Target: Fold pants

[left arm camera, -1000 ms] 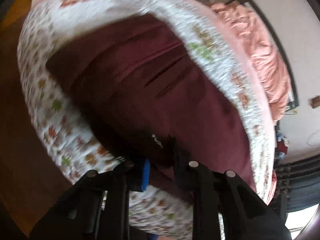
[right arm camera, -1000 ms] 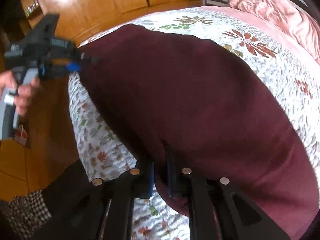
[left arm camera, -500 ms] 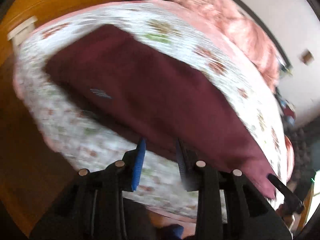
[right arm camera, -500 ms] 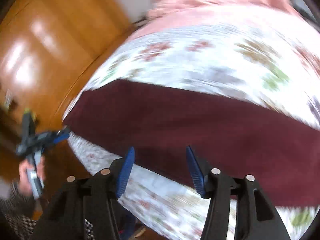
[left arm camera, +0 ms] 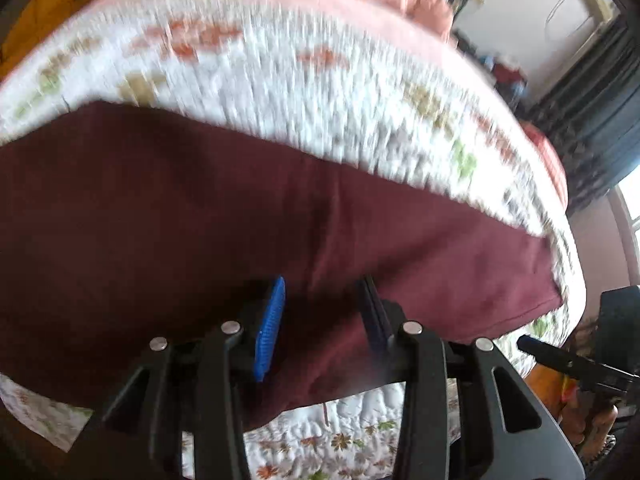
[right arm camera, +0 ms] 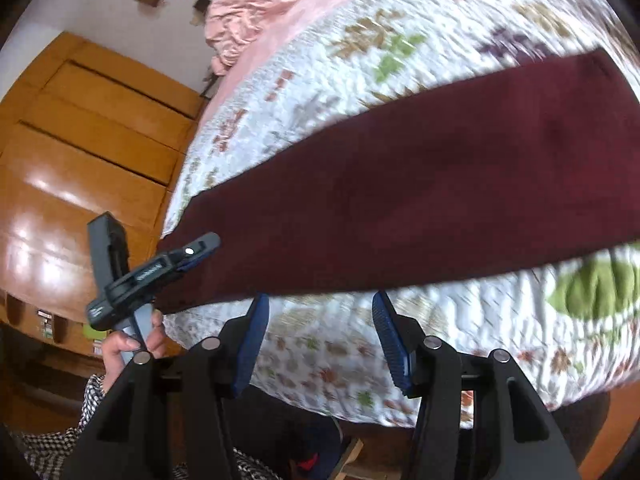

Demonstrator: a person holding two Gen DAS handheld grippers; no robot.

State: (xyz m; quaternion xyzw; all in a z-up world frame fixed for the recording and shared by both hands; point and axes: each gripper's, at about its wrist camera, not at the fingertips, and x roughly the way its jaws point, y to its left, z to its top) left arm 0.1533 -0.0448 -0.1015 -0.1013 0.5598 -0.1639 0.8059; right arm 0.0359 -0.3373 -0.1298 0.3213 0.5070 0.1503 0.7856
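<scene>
The dark maroon pants (left arm camera: 200, 216) lie flat in a long folded strip across the near edge of the bed; they also show in the right wrist view (right arm camera: 420, 192). My left gripper (left arm camera: 320, 320) is open and empty, its blue pads just above the pants' near edge. It shows in the right wrist view (right arm camera: 192, 258) at the left end of the pants. My right gripper (right arm camera: 320, 332) is open and empty, over the quilt just in front of the pants' near edge. Its dark body shows at the right of the left wrist view (left arm camera: 580, 364).
A white quilt with a leaf print (right arm camera: 360, 40) covers the bed (left arm camera: 320, 80). A crumpled pink blanket (right arm camera: 256, 4) lies at the bed's far end. Wooden wardrobe doors (right arm camera: 80, 140) stand left of the bed. Dark curtains (left arm camera: 592, 120) hang at the right.
Both grippers have let go of the pants and opened. The pants now lie flat on the bed, and both grippers have drawn back to the near edge.
</scene>
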